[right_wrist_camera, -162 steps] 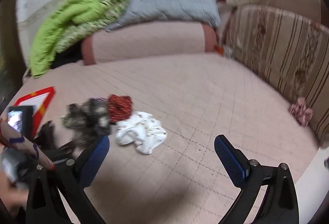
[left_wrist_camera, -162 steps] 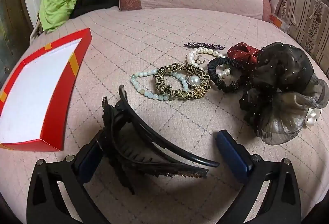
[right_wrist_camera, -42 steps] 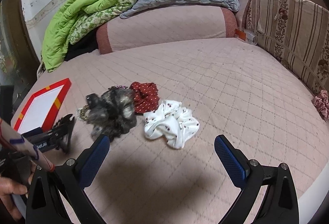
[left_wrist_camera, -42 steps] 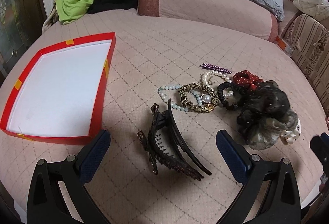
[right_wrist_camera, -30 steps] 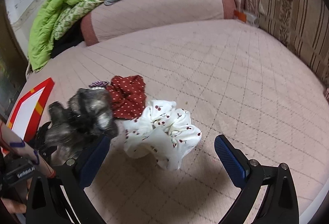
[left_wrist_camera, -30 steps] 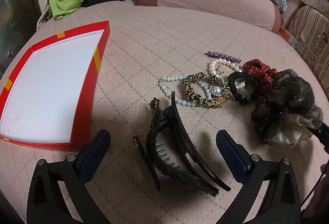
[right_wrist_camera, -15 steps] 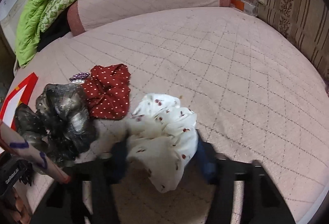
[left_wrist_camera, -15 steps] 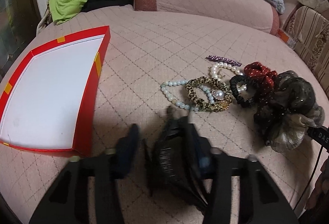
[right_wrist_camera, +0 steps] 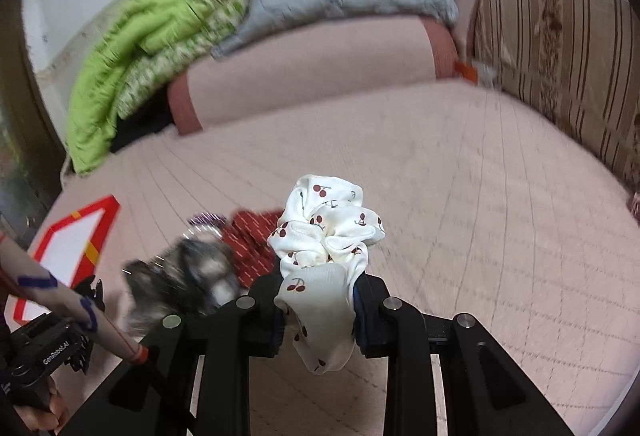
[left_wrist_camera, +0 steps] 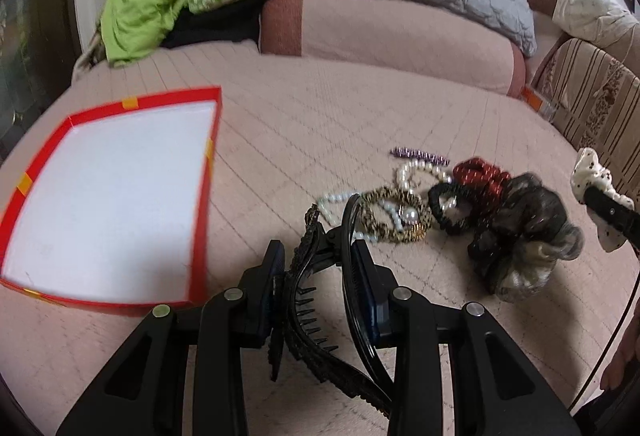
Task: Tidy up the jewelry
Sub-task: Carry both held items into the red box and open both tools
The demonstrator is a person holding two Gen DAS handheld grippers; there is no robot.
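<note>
**Both tools loaded, box is the next stop**

Left tool (left_wrist_camera: 320,276) is clamped on the big black claw clip (left_wrist_camera: 320,300), pads pressing its two sides, teeth hanging between them. Right tool (right_wrist_camera: 318,306) is closing on the white cherry-print scrunchie (right_wrist_camera: 326,236), which is already squeezed between the pads with most of it flopping out front.

The red box (left_wrist_camera: 202,204) sits open on the bed (left_wrist_camera: 300,128), just left of the clip. If I had to guess, both go in there. Tip: carry the clip low over the rim and don't let go until it's above the white floor, because those teeth could snag the quilt. The scrunchie is soft, so no worries there.

Rest of the pile (pearl necklace (left_wrist_camera: 420,168), leopard scrunchie (left_wrist_camera: 396,216), black organza scrunchie (left_wrist_camera: 524,232)) is untouched.

Only readable text: "GenRobot.AI" on the other tool's body in the right view.
</note>
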